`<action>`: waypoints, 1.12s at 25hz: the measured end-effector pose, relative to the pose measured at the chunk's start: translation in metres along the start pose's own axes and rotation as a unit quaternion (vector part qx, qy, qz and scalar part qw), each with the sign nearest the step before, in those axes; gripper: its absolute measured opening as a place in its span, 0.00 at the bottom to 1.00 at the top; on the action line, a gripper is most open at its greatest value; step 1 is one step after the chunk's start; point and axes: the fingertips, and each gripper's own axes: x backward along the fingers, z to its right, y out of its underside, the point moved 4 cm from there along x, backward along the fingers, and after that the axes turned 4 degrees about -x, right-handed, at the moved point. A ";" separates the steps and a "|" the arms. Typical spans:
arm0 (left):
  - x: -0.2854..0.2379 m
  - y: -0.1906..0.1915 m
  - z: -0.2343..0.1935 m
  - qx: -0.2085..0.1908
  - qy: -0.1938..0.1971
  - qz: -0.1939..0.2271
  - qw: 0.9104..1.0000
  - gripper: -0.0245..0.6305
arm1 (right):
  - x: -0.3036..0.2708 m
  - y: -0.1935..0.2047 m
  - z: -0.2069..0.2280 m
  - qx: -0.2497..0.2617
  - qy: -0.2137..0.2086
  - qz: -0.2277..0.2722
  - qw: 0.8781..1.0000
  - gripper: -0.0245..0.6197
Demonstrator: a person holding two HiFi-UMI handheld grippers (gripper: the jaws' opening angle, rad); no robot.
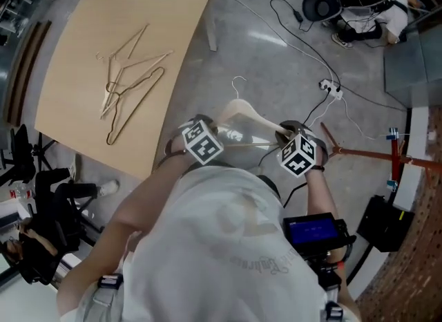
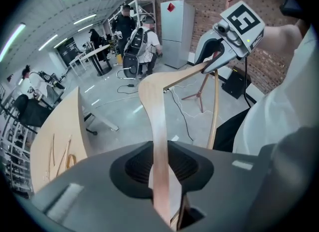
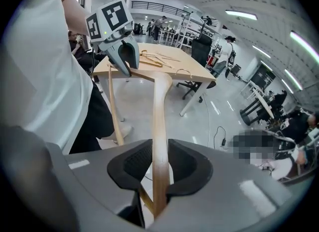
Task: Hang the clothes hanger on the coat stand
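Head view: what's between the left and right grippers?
A wooden hanger spans the gap between the left gripper and the right gripper, one end shut in each one's jaws. The head view shows it; both gripper views confirm.

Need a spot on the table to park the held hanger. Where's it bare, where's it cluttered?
Bare: the right strip of the table, between the loose hangers and its floor-side edge, and the far strip above them. Crowded: the middle-left, under those hangers. The floor right of the held hanger carries cables.
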 end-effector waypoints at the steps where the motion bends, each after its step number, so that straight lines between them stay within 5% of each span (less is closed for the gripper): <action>1: -0.002 -0.010 0.009 -0.008 0.002 0.002 1.000 0.17 | 0.006 0.013 0.001 -0.007 0.002 0.000 1.000 0.20; 14: -0.025 -0.137 0.089 -0.124 0.012 0.038 0.992 0.17 | 0.081 0.149 0.020 -0.107 0.079 0.000 0.991 0.20; 28: -0.040 -0.279 0.159 -0.291 0.033 0.098 0.951 0.17 | 0.169 0.261 0.021 -0.235 0.207 -0.011 0.950 0.20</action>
